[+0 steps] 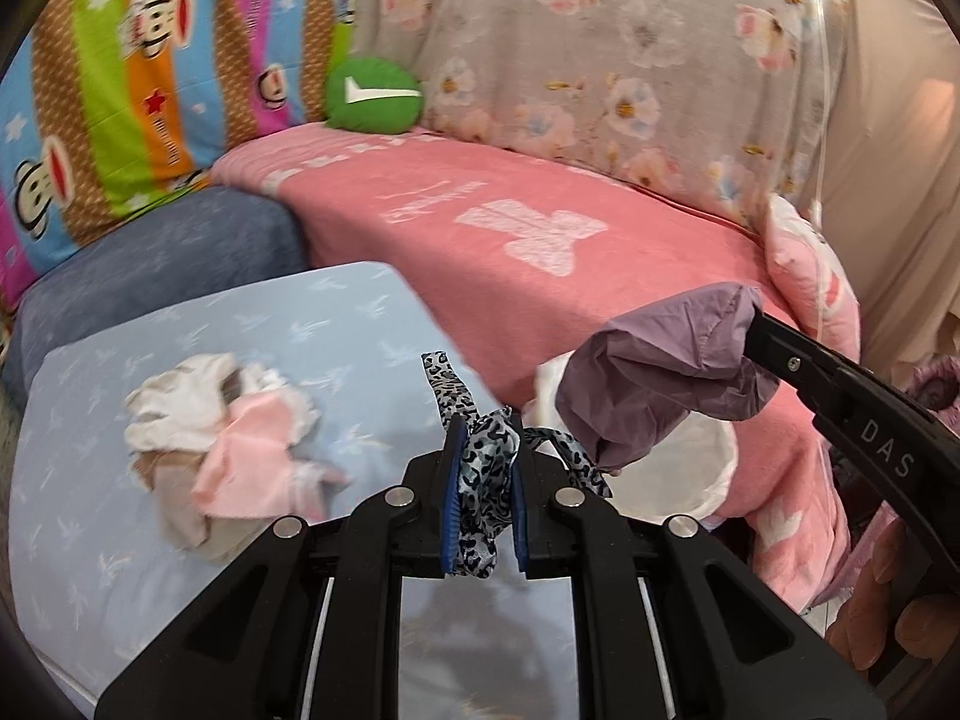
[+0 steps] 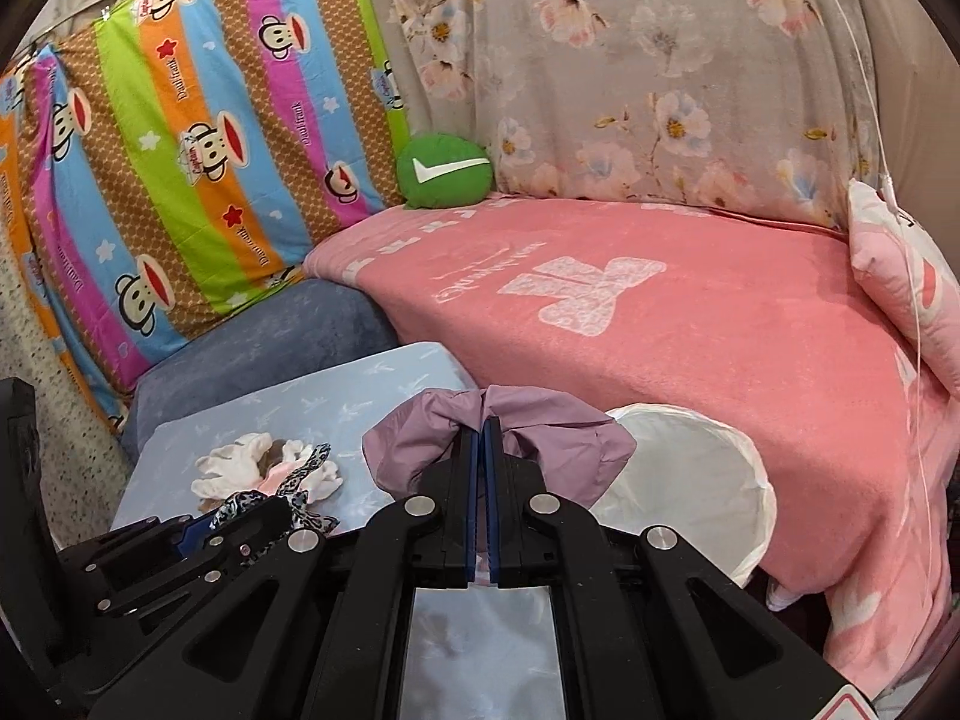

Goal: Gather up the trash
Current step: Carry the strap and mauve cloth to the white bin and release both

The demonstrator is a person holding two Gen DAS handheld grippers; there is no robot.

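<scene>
Left wrist view: the left tool (image 1: 485, 438) is clamped on a leopard-print fabric strip (image 1: 480, 468), whose ends stick up and out to the right of the blue pads. Beyond it, on the light blue cushion (image 1: 336, 324), a heap of white and pink rags (image 1: 222, 450) lies near the middle. From the right edge the right tool (image 1: 753, 324) reaches in, closed on a crumpled purple cloth (image 1: 660, 384) that hangs over the white basket (image 1: 690, 474) at the front edge of the pink blanket (image 1: 510, 228).

Right wrist view: the right tool (image 2: 483, 423) has its pads pressed together on the purple cloth (image 2: 540, 426), just left of the white basket (image 2: 690, 468). The left tool (image 2: 222, 519) appears lower left with the leopard-print fabric strip (image 2: 300, 480), over the rags (image 2: 240, 468) on the cushion (image 2: 336, 402). A green round pillow (image 2: 444, 171) sits at the blanket's (image 2: 690, 330) far corner.
</scene>
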